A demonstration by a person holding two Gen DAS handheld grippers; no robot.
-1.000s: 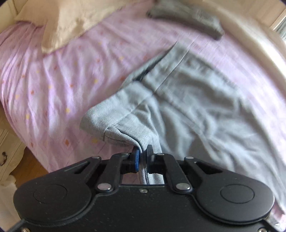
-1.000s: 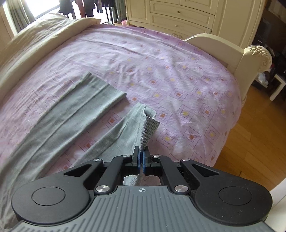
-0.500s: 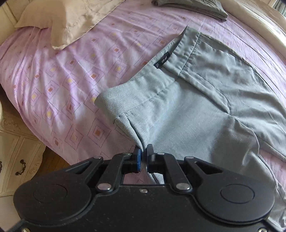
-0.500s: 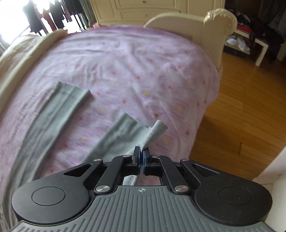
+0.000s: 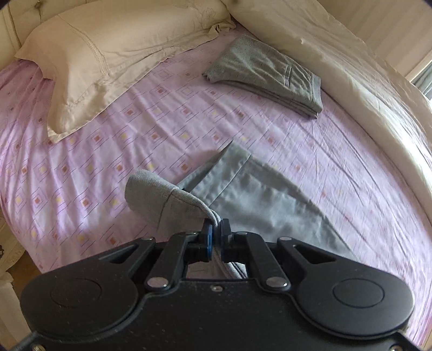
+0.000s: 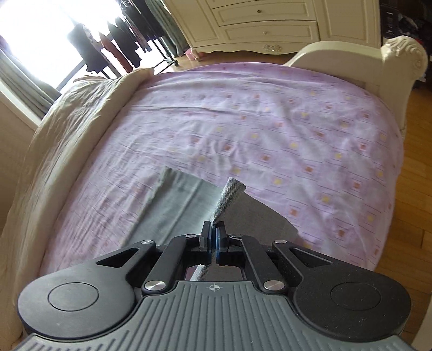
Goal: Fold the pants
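Grey pants (image 5: 259,194) lie on the purple patterned bed sheet (image 5: 135,151). My left gripper (image 5: 214,229) is shut on the waistband end, which curls up over its fingers, lifted above the part that lies flat on the sheet. My right gripper (image 6: 213,232) is shut on a leg hem (image 6: 229,197), held up over the other leg (image 6: 172,199) that lies flat on the sheet (image 6: 270,129).
A second, folded grey garment (image 5: 267,73) lies near the cream pillow (image 5: 113,48) and cream duvet (image 5: 364,81). In the right wrist view the cream footboard (image 6: 399,62), white dresser (image 6: 270,21), wooden floor (image 6: 415,189) and a clothes rack (image 6: 113,46) by the window show.
Both grippers have carried their pants ends across the bed away from its near edge, laying the held half over the flat half. The held leg hem now hangs over the flat leg.
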